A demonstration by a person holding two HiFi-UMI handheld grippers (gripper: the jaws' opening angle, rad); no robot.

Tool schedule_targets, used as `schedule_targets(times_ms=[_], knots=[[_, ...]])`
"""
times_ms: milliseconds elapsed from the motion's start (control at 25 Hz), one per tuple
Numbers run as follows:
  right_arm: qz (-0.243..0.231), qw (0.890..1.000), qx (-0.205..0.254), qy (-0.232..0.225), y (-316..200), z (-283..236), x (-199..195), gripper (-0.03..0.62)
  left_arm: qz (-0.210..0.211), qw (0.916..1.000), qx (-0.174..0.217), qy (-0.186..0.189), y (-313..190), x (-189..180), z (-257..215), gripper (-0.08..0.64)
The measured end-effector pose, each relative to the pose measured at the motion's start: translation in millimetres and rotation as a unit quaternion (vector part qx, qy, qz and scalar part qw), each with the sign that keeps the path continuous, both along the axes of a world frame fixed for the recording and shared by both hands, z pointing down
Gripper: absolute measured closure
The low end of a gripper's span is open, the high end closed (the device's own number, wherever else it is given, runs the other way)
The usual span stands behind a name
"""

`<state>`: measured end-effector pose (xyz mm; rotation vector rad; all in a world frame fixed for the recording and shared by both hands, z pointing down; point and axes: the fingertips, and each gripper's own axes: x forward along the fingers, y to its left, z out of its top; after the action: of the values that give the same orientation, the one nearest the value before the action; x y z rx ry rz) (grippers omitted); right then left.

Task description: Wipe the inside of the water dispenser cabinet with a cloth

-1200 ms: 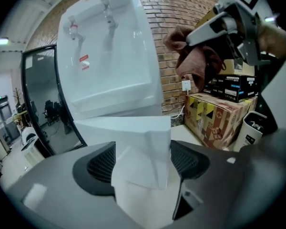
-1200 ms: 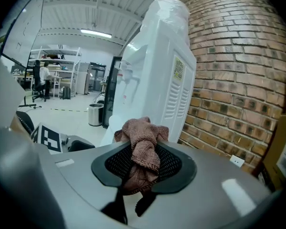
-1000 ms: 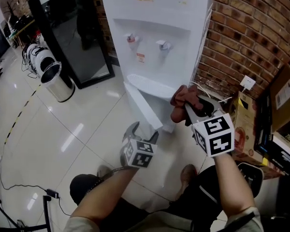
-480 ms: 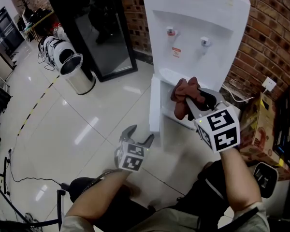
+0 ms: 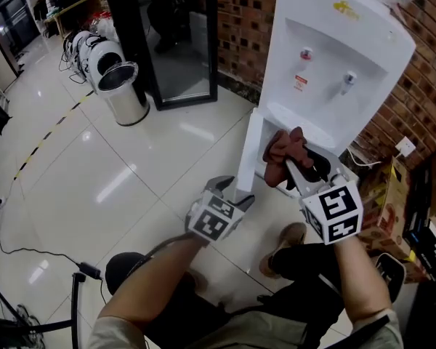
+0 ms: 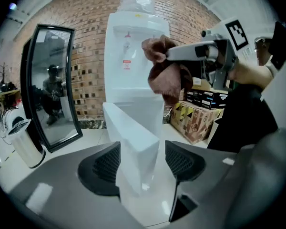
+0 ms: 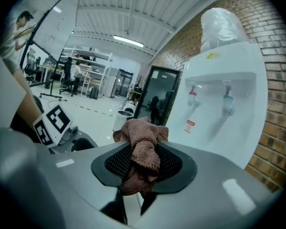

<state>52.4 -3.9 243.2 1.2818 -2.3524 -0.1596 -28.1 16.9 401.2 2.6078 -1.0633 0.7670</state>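
The wiping had not begun, judging by how things lay. The water dispenser (image 5: 334,57) stood against the brick wall (image 5: 240,9) on the far right, and its low cabinet door (image 5: 248,162) hung open, swung out toward the near left. The left gripper (image 5: 232,192) sat at the door's free edge. In the left gripper view the white panel stood between the two pads, and the jaws had just been closing around it, though a gap showed beside the right pad, so they did not yet appear to pinch it. The right gripper (image 5: 303,164) was clamped on the bunched brown cloth (image 5: 283,151), which stuck out beyond its jaws and hung just in front of the cabinet opening, under the tap recess and to the right of the door. In no view did the cloth touch any inner surface; the cabinet's inside was mostly hidden behind the door and the cloth. So the access step looked done or nearly so: door open and cloth in hand. What seemed left was the whole job itself, namely steadying the door, carrying the cloth into the cabinet and rubbing its walls and floor.
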Motion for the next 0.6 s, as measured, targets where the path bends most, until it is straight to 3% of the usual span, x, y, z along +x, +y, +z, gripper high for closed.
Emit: schedule_targets(times_ms=[80,280,440,600], knots=[[-0.022,1.0,0.012,0.01,-1.3,4.4,-8.5,0.449,-0.009,0.9999,0.007,-0.006,-9.4,6.7,0.5,0.273],[-0.055,0.998,0.014,-0.037,-26.9,-12.9,-13.6,0.449,-0.013,0.9988,0.008,-0.047,-20.2,-3.6,17.7,0.273],[-0.068,0.997,0.015,-0.044,-58.2,-9.2,-4.9,0.449,-0.073,0.9961,-0.016,-0.046,-24.0,-32.8,24.3,0.327],[-0.103,0.993,0.0,-0.059,-72.5,-4.1,-15.3,0.449,-0.119,0.987,-0.051,-0.095,-33.7,-60.2,29.8,0.351]])
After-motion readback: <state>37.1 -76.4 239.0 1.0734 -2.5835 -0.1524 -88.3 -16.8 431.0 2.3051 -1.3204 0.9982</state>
